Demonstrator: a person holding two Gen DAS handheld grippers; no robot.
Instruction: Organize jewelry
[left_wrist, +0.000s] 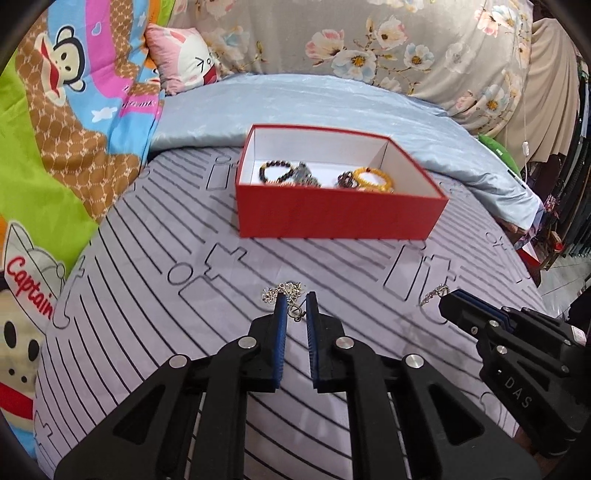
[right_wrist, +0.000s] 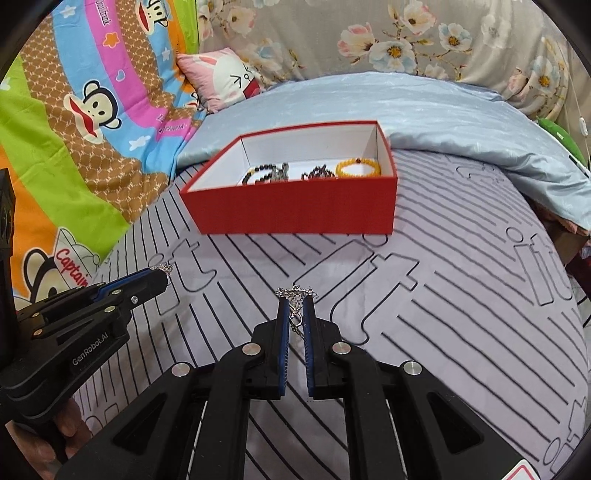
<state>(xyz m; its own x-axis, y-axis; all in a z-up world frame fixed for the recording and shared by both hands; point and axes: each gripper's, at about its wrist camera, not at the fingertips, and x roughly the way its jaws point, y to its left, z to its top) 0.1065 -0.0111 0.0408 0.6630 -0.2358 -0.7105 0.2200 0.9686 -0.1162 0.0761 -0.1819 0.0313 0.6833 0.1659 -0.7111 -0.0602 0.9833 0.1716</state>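
A red box (left_wrist: 332, 216) with a white inside stands on the striped sheet; it also shows in the right wrist view (right_wrist: 295, 206). In it lie a dark bead bracelet (left_wrist: 275, 171), a yellow bead bracelet (left_wrist: 373, 177) and other dark pieces. My left gripper (left_wrist: 295, 301) has its fingers narrowly apart around a silver chain (left_wrist: 282, 290) lying on the sheet. My right gripper (right_wrist: 296, 302) has its fingers narrowly apart around another silver chain (right_wrist: 297, 293). Whether either pair of pads presses its chain is unclear.
A light blue quilt (left_wrist: 332, 107) lies behind the box. A cartoon blanket (left_wrist: 66, 129) covers the left side, with a pink pillow (left_wrist: 184, 59) at the back. The bed edge drops off at the right (left_wrist: 535, 273).
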